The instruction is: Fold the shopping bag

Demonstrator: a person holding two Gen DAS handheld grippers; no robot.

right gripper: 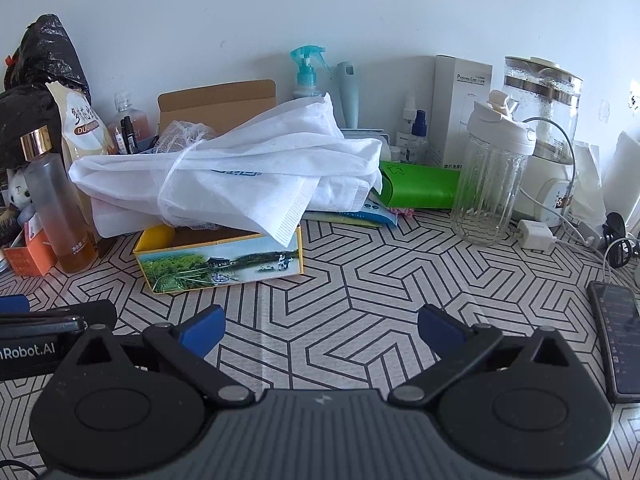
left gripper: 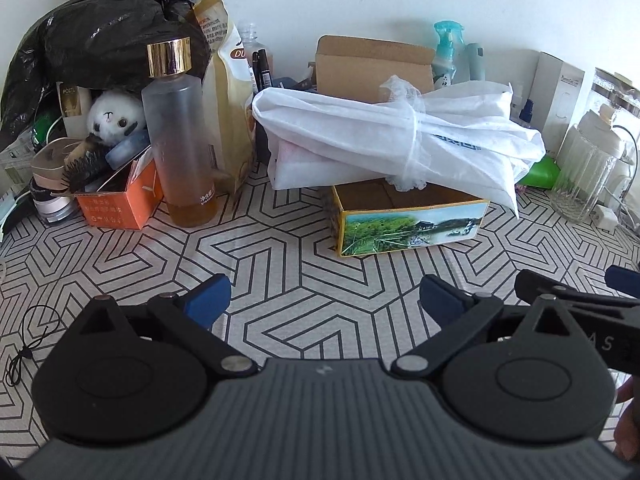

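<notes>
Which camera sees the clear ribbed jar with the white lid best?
The right wrist view: the ribbed jar stands whole and near the middle, lid and all. The left wrist view squeezes the same jar against its right edge, warped and smaller.

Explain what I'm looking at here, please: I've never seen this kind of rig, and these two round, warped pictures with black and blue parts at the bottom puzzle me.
There is no robot arm. A person holds a two-finger gripper in each hand, and each gripper carries a fisheye camera that looks forward along its fingers, hence the warping. One picture comes from the left gripper, the other from the right gripper. The blue pieces are the fingertips. Both grippers are open and hold nothing; they hover side by side over a table with a geometric-patterned cover.

Ahead lies the white shopping bag, bundled and tied round the middle, resting on a small box with a landscape picture. Around it is clutter: a frosted bottle with a gold cap, a ribbed glass jar, a phone and a black plastic bag.
</notes>
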